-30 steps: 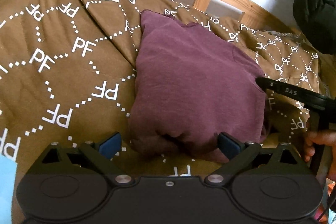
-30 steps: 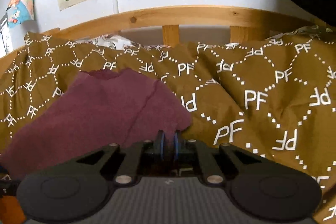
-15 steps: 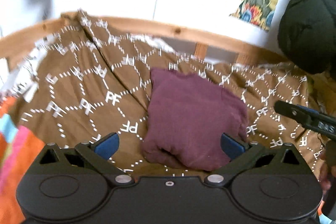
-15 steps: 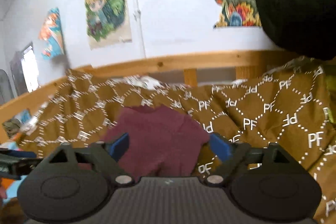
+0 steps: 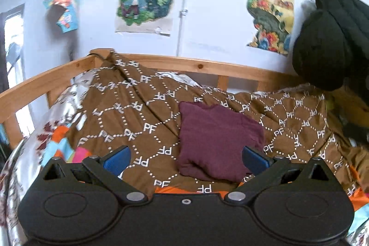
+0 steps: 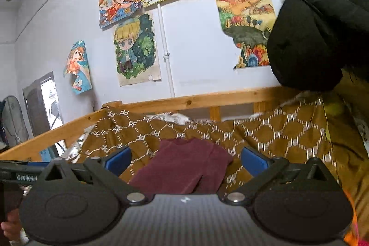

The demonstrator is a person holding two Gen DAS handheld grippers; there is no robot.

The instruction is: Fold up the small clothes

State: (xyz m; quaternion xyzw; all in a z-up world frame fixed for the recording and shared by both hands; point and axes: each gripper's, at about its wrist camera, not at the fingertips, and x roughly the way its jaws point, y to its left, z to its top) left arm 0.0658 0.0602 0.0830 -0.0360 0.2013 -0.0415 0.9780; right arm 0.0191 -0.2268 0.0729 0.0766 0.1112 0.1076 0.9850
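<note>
While the folded maroon garment (image 5: 219, 142) sits on the brown PF blanket (image 5: 138, 121), the left gripper (image 5: 185, 157) is wide and empty; the right gripper (image 6: 185, 159) is opening, seemingly clear of it.

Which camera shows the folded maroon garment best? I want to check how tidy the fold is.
The left wrist view: it looks down on the folded maroon garment, showing its top face and edges on the brown blanket. The right wrist view sees the garment lower and flatter, its near end hidden behind the gripper body.
</note>
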